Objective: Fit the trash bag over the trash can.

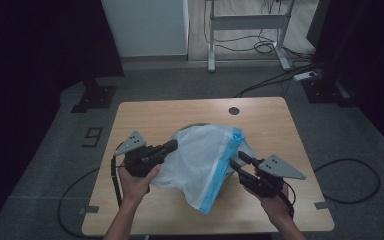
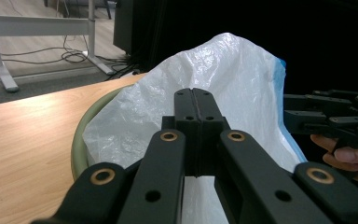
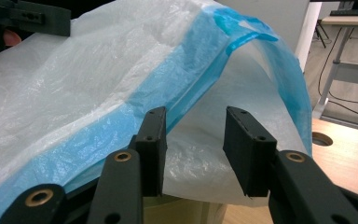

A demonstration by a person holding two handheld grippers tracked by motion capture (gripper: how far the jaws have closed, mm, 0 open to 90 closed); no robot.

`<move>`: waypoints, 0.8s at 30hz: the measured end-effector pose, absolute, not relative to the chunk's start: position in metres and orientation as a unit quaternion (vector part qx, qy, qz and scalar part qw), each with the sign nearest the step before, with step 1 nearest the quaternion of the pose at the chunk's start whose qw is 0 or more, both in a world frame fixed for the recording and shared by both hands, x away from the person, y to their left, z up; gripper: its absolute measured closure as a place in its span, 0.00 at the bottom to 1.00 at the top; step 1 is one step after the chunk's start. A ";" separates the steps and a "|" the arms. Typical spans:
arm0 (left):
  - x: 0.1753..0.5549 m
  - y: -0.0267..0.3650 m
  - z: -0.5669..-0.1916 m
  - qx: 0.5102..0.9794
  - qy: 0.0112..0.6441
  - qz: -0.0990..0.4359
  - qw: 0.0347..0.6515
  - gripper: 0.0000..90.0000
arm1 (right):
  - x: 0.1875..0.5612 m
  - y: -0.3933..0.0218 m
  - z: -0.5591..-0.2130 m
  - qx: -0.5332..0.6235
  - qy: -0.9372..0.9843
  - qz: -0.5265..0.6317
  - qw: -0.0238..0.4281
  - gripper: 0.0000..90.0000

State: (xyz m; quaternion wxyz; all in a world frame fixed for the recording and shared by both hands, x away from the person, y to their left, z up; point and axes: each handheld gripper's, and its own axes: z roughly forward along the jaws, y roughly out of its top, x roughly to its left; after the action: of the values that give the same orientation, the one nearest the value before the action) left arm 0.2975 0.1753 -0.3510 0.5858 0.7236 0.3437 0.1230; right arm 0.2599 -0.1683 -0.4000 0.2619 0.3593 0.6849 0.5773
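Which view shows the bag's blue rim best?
Right gripper view: the blue rim runs close and sharp across the frame, ahead of the open right gripper. High view shows it whole but small. Left gripper view catches a sliver behind the white bag.

white bag (image 1: pixel 195 157), blue band (image 1: pixel 221 170), green bowl (image 2: pixel 78 144)

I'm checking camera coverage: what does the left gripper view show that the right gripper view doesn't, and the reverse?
The left gripper view alone shows the left gripper with its jaws shut together against the white plastic bag, and the curved green rim of the container under the bag.

The right gripper view alone shows the right gripper with its jaws apart at the bag's mouth, and the round hole in the tabletop.

Both share the bag with its blue band, the wooden table and the white desk frame behind.
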 end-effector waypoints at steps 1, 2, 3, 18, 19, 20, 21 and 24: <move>0.298 0.176 -0.351 0.723 0.344 0.123 0.586 1.00 | 0.260 -0.169 -0.401 0.359 0.685 0.577 0.261 0.65; 0.298 0.176 -0.352 0.723 0.343 0.123 0.587 1.00 | 0.260 -0.169 -0.401 0.360 0.686 0.576 0.261 0.65; 0.298 0.176 -0.352 0.723 0.343 0.122 0.587 1.00 | 0.260 -0.169 -0.402 0.361 0.686 0.576 0.261 0.65; 0.297 0.178 -0.355 0.719 0.343 0.118 0.592 1.00 | 0.268 -0.161 -0.396 0.368 0.693 0.562 0.263 0.65; 0.297 0.178 -0.354 0.720 0.343 0.118 0.592 1.00 | 0.269 -0.160 -0.395 0.369 0.692 0.562 0.262 0.64; 0.297 0.178 -0.354 0.720 0.342 0.118 0.592 1.00 | 0.270 -0.160 -0.394 0.370 0.691 0.562 0.264 0.64; 0.297 0.178 -0.354 0.721 0.341 0.119 0.592 1.00 | 0.271 -0.159 -0.392 0.370 0.689 0.563 0.264 0.64; 0.296 0.177 -0.354 0.721 0.340 0.119 0.592 1.00 | 0.273 -0.158 -0.389 0.374 0.687 0.563 0.266 0.61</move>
State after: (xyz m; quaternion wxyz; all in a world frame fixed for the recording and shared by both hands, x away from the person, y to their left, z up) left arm 0.2962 0.1775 -0.3542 0.5923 0.7209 0.3396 0.1188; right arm 0.2728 -0.1582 -0.3888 0.2659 0.3739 0.6872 0.5633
